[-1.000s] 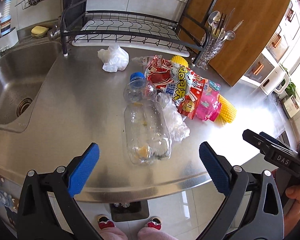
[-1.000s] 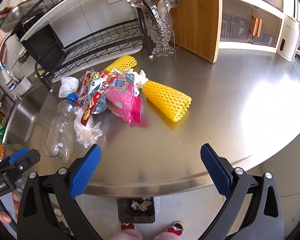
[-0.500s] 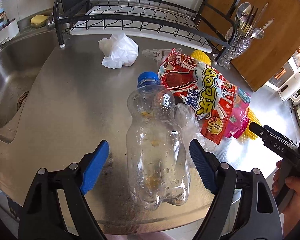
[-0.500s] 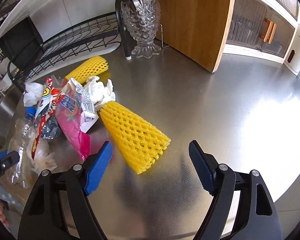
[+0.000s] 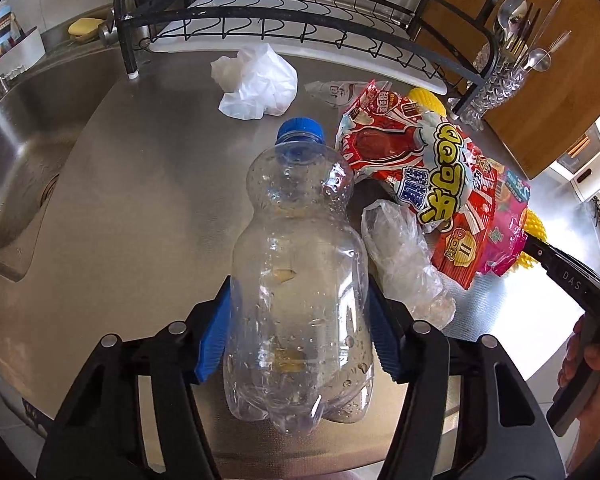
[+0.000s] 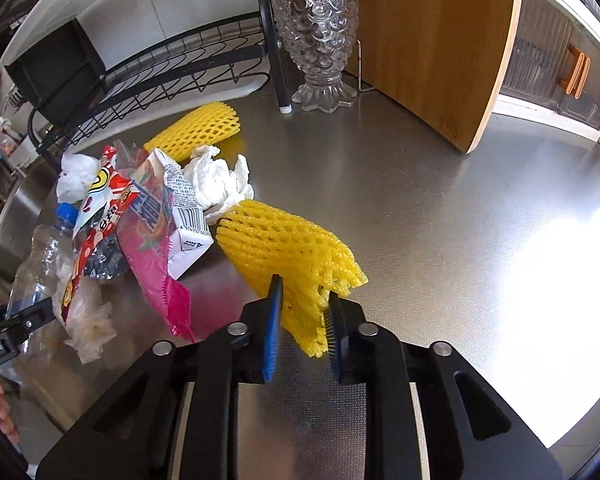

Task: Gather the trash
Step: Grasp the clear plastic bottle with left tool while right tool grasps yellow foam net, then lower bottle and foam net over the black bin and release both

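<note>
My left gripper (image 5: pixel 298 328) is shut on a clear plastic bottle (image 5: pixel 296 280) with a blue cap, which lies on the steel counter (image 5: pixel 140 208). My right gripper (image 6: pixel 302 320) is shut on the near end of a yellow foam net (image 6: pixel 288 248). Between them lies a trash pile: a red snack wrapper (image 5: pixel 420 168), a pink wrapper (image 6: pixel 156 264), a clear plastic bag (image 5: pixel 404 260), crumpled white tissue (image 6: pixel 220 184), a second yellow foam net (image 6: pixel 198 130) and a white plastic bag (image 5: pixel 256 82).
A sink (image 5: pixel 12 160) lies to the left. A black dish rack (image 5: pixel 284 20) stands at the back. A glass cutlery holder (image 6: pixel 320 40) and a wooden cutting board (image 6: pixel 440 40) stand behind the pile. The counter's right part (image 6: pixel 500 240) is bare.
Both grippers moved forward over the counter and closed: the left onto the bottle, the right onto the yellow foam net.
</note>
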### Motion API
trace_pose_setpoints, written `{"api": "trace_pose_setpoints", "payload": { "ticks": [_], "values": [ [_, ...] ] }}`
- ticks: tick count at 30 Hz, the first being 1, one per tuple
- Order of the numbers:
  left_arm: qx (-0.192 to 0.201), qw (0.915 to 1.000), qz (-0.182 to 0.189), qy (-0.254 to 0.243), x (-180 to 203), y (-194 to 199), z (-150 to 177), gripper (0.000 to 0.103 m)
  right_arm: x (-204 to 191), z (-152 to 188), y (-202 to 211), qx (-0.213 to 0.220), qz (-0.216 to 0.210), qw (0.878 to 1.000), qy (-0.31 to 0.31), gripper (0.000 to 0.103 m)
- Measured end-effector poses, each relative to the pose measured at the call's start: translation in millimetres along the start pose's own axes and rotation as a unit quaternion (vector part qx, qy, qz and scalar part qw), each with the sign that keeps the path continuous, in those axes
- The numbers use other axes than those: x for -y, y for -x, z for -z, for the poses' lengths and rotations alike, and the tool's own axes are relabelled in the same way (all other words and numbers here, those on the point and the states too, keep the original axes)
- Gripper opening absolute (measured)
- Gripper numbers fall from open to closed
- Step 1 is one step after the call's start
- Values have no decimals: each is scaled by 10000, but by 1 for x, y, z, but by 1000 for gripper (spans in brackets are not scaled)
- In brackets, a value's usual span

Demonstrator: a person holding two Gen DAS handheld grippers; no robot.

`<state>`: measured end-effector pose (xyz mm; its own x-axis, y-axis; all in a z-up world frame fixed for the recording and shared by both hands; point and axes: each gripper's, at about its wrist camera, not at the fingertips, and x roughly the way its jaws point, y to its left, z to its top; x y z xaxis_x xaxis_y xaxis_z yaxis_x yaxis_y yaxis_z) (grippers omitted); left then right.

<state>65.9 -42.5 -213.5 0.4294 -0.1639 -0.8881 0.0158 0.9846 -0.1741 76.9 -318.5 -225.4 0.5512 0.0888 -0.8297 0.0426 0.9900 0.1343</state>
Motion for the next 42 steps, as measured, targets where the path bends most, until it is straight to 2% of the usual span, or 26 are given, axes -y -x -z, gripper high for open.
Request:
{"api": "trace_pose_setpoints", "payload": {
  "ticks": [11,19,24,32,39,42],
  "values": [
    [246,9996,-63,-102,-8,29,10,58,-3,15,30,198,-86,9994,-255,11],
    [322,9991,56,-260,-7,52,36,58,-4,40,63,401,55,9984,-396,11],
    [388,9981,164,-443,-5,77,66,58,-15,70,92,486,-62,9980,-388,11],
    [345,9966,267,-696,-5,114,130,58,-55,132,134,372,-588,9975,-74,11],
    [141,9974,319,-632,-14,123,182,58,-85,181,139,57,-780,9968,183,11],
    [-59,9977,403,-545,-19,118,203,58,-92,201,128,-190,-793,9965,201,11]
  ]
}}
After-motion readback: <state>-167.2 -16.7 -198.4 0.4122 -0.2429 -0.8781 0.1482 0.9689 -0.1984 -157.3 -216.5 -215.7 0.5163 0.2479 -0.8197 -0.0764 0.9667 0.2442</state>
